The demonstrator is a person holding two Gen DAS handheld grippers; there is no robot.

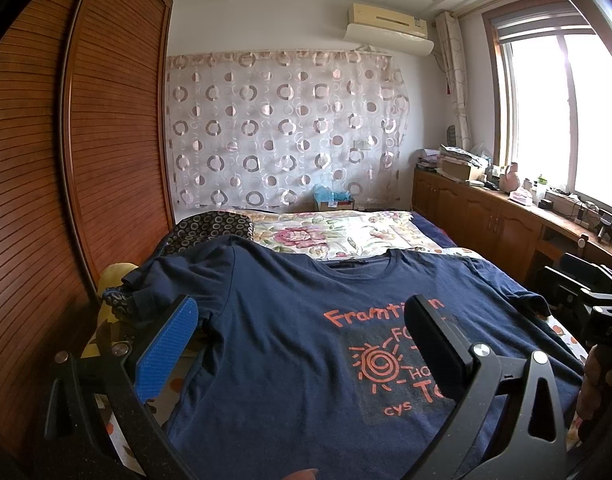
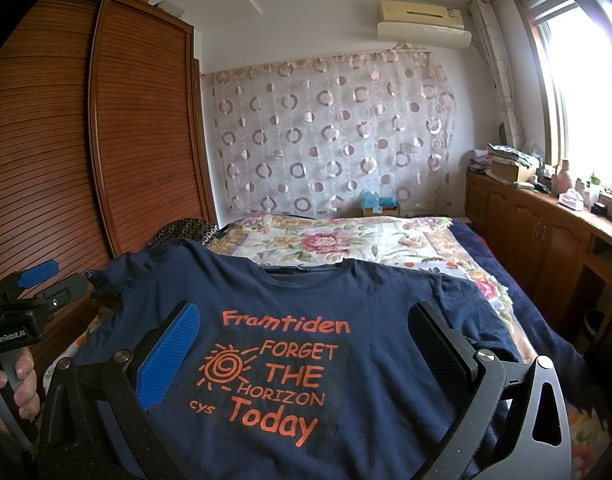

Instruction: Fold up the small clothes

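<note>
In the left wrist view, a navy T-shirt [image 1: 290,344] lies spread front-up on the bed [image 1: 433,236], neckline toward the far wall and orange print facing the camera. Its sleeve on the wardrobe side is bunched up at the bed's edge, while the other sleeve lies flat. The left gripper [image 1: 302,340] hangs over the shirt's lower half with its jaws spread wide, holding nothing; one finger carries a blue ribbed pad [image 1: 168,350]. At the right edge a hand [image 1: 595,384] holds the other tool. A floral quilt [image 1: 337,236] covers the bed beyond the shirt. In the right wrist view, the same T-shirt fills the foreground, its print reading "Framtiden FORGET THE HORIZON Today". The right gripper [image 2: 304,352] hovers above the print, jaws wide apart and empty. At the left edge a hand [image 2: 14,384] grips the left tool's handle.
</note>
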